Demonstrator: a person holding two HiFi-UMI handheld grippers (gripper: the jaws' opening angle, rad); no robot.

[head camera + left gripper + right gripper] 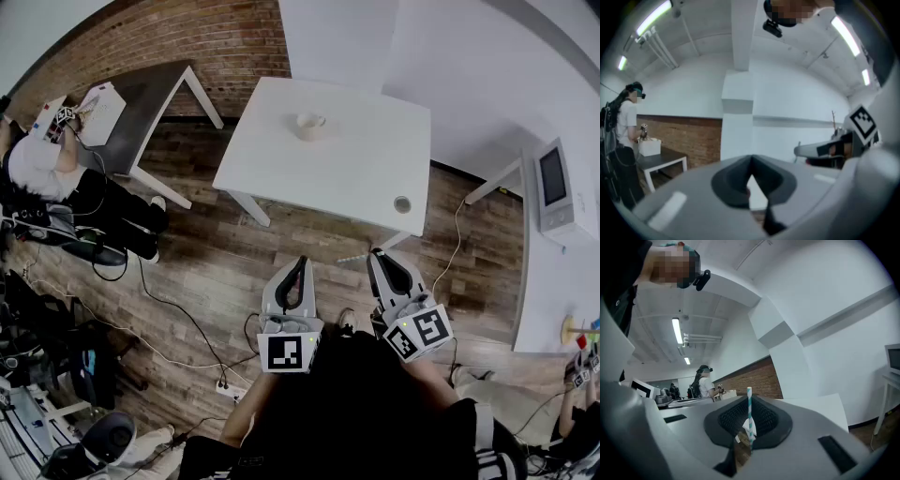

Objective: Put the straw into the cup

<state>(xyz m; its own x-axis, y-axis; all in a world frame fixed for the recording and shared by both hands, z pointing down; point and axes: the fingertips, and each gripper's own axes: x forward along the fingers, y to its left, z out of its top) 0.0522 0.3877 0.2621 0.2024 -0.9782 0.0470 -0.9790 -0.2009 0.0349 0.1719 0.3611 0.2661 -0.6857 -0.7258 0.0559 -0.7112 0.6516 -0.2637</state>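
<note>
A pale cup (309,125) stands on the far part of the white table (281,159), well ahead of both grippers. My right gripper (376,254) (750,403) is held low over the wooden floor, short of the table's near edge, shut on a teal-and-white striped straw (749,416). The straw (352,258) sticks out leftward from its tips in the head view. My left gripper (301,262) (751,164) hangs beside it, shut with nothing between its jaws.
The table has a round hole (402,203) near its right front corner. A person (56,183) stands at a dark table (155,94) on the left. A microwave (557,187) sits at the right. Cables (178,309) cross the floor.
</note>
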